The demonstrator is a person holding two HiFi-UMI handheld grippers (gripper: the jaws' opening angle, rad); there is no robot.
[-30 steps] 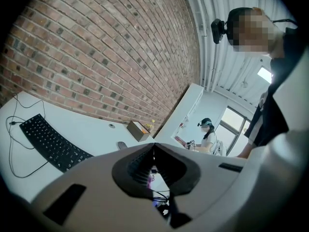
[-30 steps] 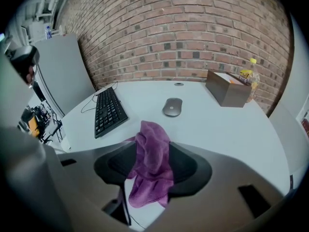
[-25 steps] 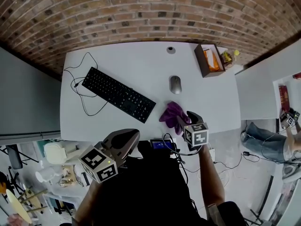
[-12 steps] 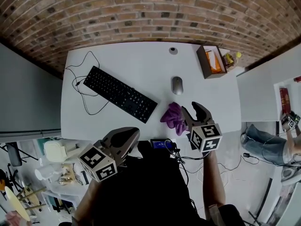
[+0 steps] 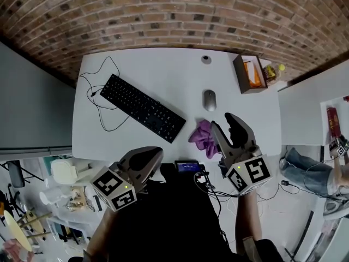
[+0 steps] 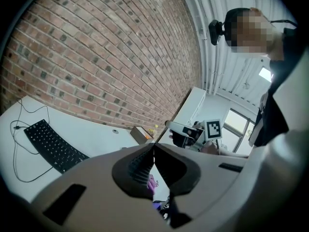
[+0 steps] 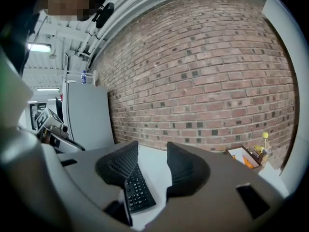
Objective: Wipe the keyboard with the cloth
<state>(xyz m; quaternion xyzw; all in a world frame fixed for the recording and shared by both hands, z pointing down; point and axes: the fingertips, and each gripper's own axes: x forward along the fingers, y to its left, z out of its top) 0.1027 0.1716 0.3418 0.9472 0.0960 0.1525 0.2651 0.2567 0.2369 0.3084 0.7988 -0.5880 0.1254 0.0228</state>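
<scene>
Cloth (image 5: 203,138) crumpled just right of keyboard (image 5: 143,107), not touching it. Fits pickup ahead or set-down after wiping. Right gripper (image 5: 224,123) further right of keyboard, raised, jaws spread and empty, just closing slightly. Left gripper (image 5: 154,153) below keyboard, jaws pressed together, parked out of way.

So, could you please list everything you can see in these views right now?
table: one, white, against the brick wall
keyboard: one, black, lying at an angle on the table's left part
mouse: one, grey, mid-table
cloth: one, purple, crumpled near the front edge
box: one, brown, orange contents, far right corner
small round object: one, grey, far edge
left gripper: one, grey, jaws together, empty
right gripper: one, grey, jaws apart though just closing slightly, nothing between them, right of the cloth
</scene>
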